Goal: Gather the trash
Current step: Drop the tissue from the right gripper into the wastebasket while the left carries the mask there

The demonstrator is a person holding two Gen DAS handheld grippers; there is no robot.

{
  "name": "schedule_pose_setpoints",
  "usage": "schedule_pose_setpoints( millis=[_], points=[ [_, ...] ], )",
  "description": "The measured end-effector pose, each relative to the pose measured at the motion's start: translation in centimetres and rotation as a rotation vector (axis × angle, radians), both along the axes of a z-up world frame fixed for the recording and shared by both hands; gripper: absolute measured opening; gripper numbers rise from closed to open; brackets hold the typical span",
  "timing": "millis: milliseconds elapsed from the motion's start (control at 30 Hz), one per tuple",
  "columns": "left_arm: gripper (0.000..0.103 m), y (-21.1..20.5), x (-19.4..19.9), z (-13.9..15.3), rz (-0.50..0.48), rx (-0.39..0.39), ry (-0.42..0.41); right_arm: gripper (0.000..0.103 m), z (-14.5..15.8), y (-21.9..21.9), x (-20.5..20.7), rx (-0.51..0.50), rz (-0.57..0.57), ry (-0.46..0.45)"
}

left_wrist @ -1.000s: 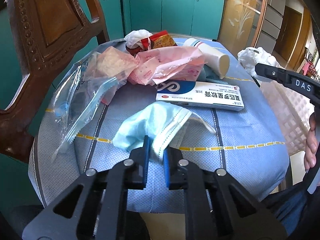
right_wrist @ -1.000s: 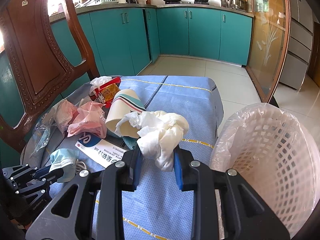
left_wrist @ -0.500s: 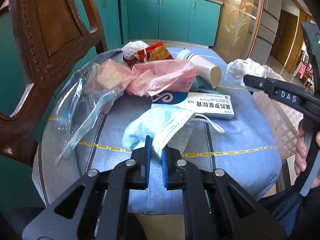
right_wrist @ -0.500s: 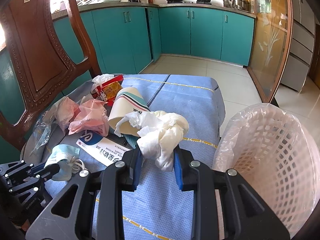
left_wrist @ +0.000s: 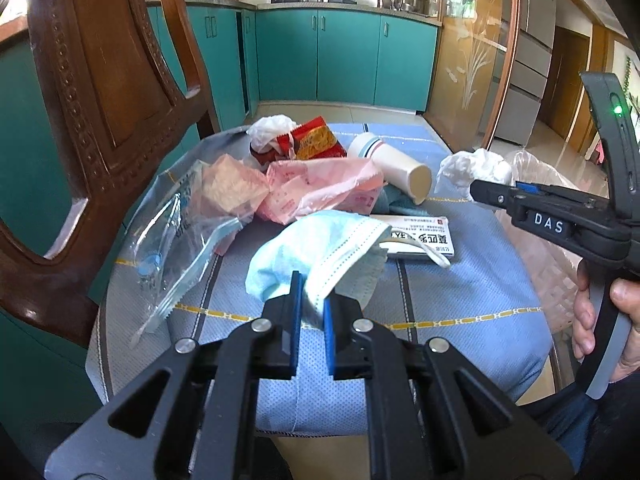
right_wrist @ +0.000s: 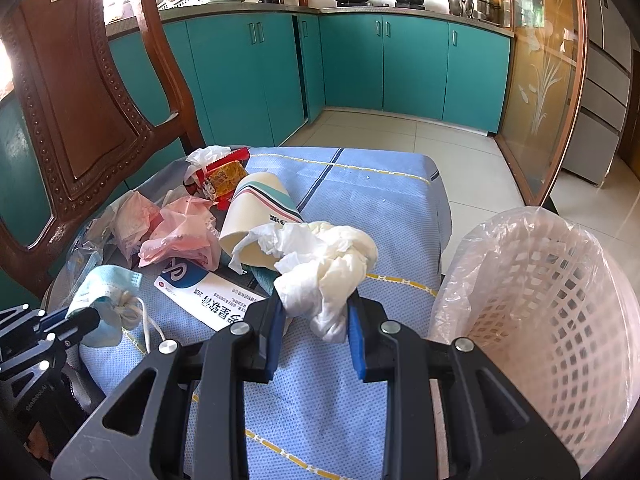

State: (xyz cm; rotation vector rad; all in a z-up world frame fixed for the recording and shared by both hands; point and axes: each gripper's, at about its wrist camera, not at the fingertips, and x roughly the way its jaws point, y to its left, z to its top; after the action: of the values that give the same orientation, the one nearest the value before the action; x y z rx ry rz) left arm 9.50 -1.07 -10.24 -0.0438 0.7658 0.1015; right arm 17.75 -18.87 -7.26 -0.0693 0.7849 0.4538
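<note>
Left wrist view: the left gripper has its blue pads pinched on the edge of a pale blue face mask, and the mask hangs bunched just ahead of the tips, above the blue cloth that covers the table. One white ear loop trails off to the right, over a white medicine box. Beyond the mask lie a pink plastic bag, a clear plastic wrapper further left, a tipped paper cup and a red snack packet at the far end. A carved wooden chair stands to the left.

From the right wrist camera, the right gripper is clamped on a crumpled white tissue, which bulges up between and ahead of the pads, clear of the cloth. Just right of that gripper stands a white lattice basket lined with a thin plastic bag, its mouth facing the tongs. A hand grips the right tool's handle.
</note>
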Motion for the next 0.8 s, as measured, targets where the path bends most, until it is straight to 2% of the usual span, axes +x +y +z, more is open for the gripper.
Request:
schedule_pose_setpoints(
  millis=[433,800],
  points=[
    [0.011,-0.1,-0.5,0.6,0.002,0.013,-0.022,0.028,0.2,0.0,-0.1,0.000,-0.001,-0.004],
    [0.011,-0.3,-1.6,2.7,-0.008,0.009,-0.085,0.028,1.8,-1.1,-1.5,0.029,-0.008,-0.056]
  ],
)
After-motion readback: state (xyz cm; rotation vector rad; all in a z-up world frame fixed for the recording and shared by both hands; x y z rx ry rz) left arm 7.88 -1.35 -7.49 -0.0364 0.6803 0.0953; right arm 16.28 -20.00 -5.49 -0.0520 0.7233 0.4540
